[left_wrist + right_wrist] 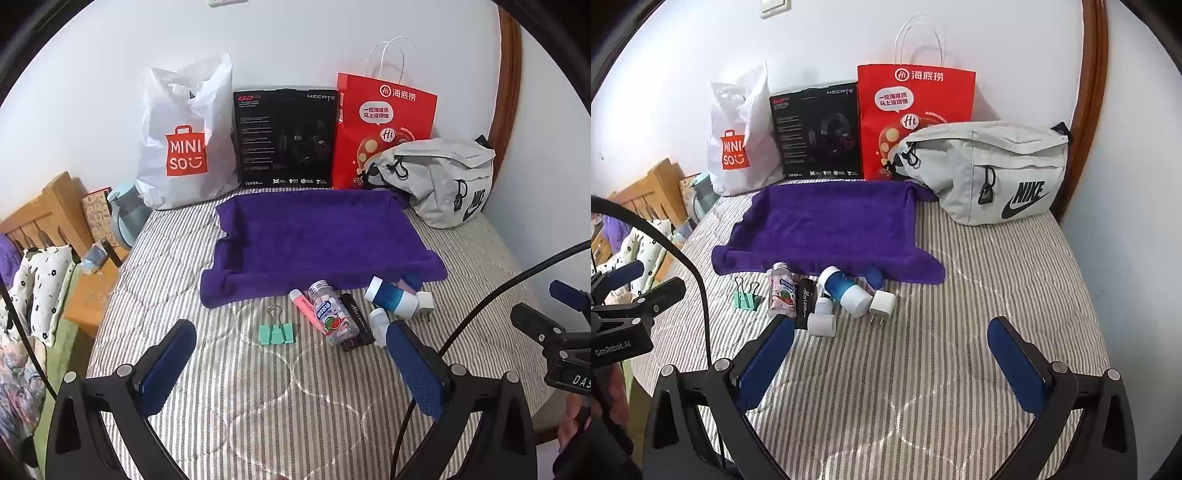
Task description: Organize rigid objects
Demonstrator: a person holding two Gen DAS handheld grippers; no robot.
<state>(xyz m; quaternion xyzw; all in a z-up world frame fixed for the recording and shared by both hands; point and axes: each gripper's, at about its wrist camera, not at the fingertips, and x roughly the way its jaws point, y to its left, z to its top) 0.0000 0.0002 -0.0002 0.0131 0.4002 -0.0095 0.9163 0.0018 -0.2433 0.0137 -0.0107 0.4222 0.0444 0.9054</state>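
Your left gripper (291, 354) and right gripper (892, 347) both hover with jaws apart — nothing held. The green binder clip (276, 333) lies mid-frame, just below the purple towel (321, 243).

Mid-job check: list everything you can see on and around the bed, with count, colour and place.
Purple towel tray: 1, empty, mid-bed.
Binder clip: 1, mint green, leftmost of the pile.
Candy bottle: 1, clear, lying down.
Pink tube: 1, beside the bottle.
Black box: 1, lying flat.
Blue-white bottle: 1, on its side.
Charger plug: 1, white, right end.
White caps: 2, front.
Miniso bag, headset box, red paper bag, grey Nike bag: against wall.
Left gripper: open.
Right gripper: open.
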